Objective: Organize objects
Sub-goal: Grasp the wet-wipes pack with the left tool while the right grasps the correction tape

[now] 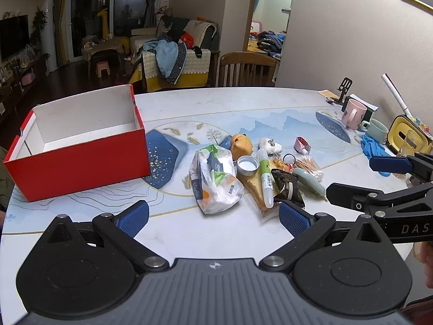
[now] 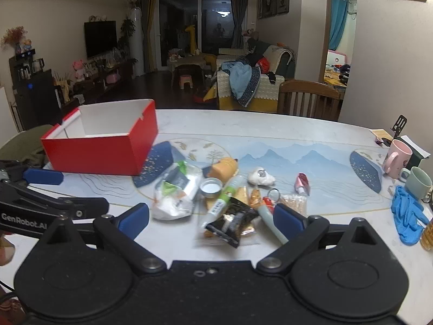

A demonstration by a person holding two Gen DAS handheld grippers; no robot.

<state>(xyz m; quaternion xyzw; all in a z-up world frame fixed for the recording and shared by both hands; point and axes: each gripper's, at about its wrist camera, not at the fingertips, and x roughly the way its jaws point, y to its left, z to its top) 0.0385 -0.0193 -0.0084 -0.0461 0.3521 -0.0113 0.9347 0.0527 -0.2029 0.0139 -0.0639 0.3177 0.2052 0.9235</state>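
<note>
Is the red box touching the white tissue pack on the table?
Apart. The left wrist view shows bare table between the red box and the tissue pack.

Matte black left claw (image 1: 213, 218) and right claw (image 2: 211, 218); blue ribbed fingers (image 1: 134, 216), silver pivot screws, white "GenRobot.AI" and "DAS" lettering.
</note>
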